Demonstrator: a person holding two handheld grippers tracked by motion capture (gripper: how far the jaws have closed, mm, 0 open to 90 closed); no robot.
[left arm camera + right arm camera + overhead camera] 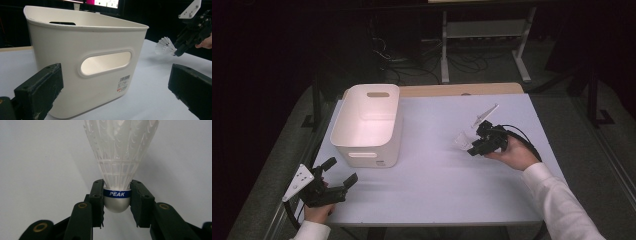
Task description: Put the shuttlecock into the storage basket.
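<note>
The right gripper (117,195) clamps a shuttlecock (117,197) by its cork, above the table (437,180) right of the white bin (368,125). Keep the squeeze steady and carry it left over the rim. The left gripper (339,172) waits wide open, near left.

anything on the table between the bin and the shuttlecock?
Nothing: in the high view the table is bare between the bin and the shuttlecock, which the right gripper holds. The left gripper view shows the same gap.
</note>
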